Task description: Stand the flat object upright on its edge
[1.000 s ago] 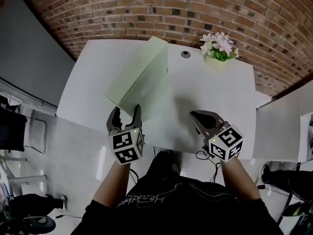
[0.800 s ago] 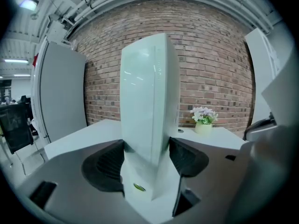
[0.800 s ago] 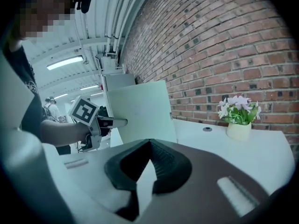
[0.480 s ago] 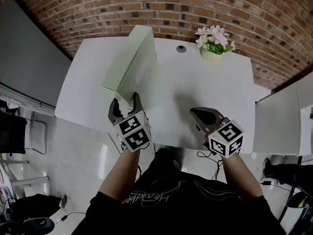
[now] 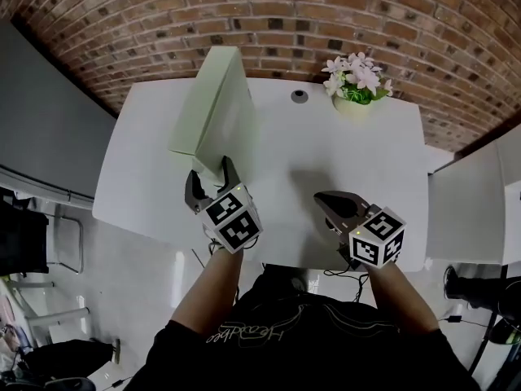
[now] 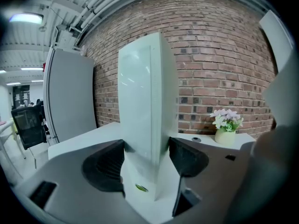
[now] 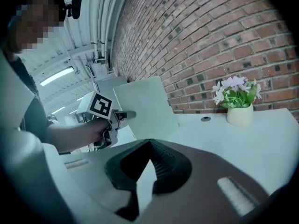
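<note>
Pale green flat box (image 5: 216, 96) is up on its long edge at the left half of the white worktop (image 5: 358, 161), broad faces vertical, running from the near edge back toward the brick wall (image 5: 326, 15). From the right gripper view it leans very slightly (image 7: 145, 108).

Left gripper (image 5: 210, 177) has the near end of the box. In the left gripper view the jaws stand wide, one ribbed pad against each broad face, the box (image 6: 147, 106) rising straight up between them (image 6: 147, 157). Clamped on it, then. Whether the bottom edge bears on the worktop or sits just above it, I cannot tell.

Right gripper (image 5: 330, 202) hovers over the near right part of the worktop, well apart from the box. Its jaws are pressed together (image 7: 149, 146) with nothing between them.

The right gripper view also shows the left gripper (image 7: 122, 115) side-on, a hand wrapped round its handle.

Far right of the worktop: a small pot of pale pink flowers (image 5: 354, 88). Just to its left, a round cable hole (image 5: 300, 96). Both are well clear of the box.

Grey partition (image 5: 41, 112) stands off the left end.
</note>
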The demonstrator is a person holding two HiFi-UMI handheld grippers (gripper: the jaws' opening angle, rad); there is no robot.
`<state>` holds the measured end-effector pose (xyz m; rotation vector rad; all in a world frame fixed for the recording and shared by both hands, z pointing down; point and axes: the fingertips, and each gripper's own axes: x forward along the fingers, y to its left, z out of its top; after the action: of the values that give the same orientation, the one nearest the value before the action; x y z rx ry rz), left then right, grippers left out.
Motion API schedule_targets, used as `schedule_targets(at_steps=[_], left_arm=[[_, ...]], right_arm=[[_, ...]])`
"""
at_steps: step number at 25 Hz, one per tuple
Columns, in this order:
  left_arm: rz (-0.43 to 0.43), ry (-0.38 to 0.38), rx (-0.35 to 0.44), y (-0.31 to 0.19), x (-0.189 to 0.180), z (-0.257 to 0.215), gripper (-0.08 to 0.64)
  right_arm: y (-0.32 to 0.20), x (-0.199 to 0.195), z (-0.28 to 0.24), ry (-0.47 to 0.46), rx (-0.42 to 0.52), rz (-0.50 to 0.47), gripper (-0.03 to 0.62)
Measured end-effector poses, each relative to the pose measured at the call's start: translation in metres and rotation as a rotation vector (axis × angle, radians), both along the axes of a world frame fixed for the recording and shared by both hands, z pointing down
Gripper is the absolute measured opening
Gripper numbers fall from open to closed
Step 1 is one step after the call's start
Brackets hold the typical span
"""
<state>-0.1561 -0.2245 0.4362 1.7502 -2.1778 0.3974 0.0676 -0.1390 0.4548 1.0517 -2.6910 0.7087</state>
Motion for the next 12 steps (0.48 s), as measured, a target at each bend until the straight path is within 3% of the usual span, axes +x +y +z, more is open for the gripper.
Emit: schedule_targets(at_steps=[12], left_arm=[[-0.039,-0.009,0.025,-0.058,0.009,0.001,0.307]], right_arm=[[-0.036,0.017,0.011,-0.016,-0.044,0.037,0.006]])
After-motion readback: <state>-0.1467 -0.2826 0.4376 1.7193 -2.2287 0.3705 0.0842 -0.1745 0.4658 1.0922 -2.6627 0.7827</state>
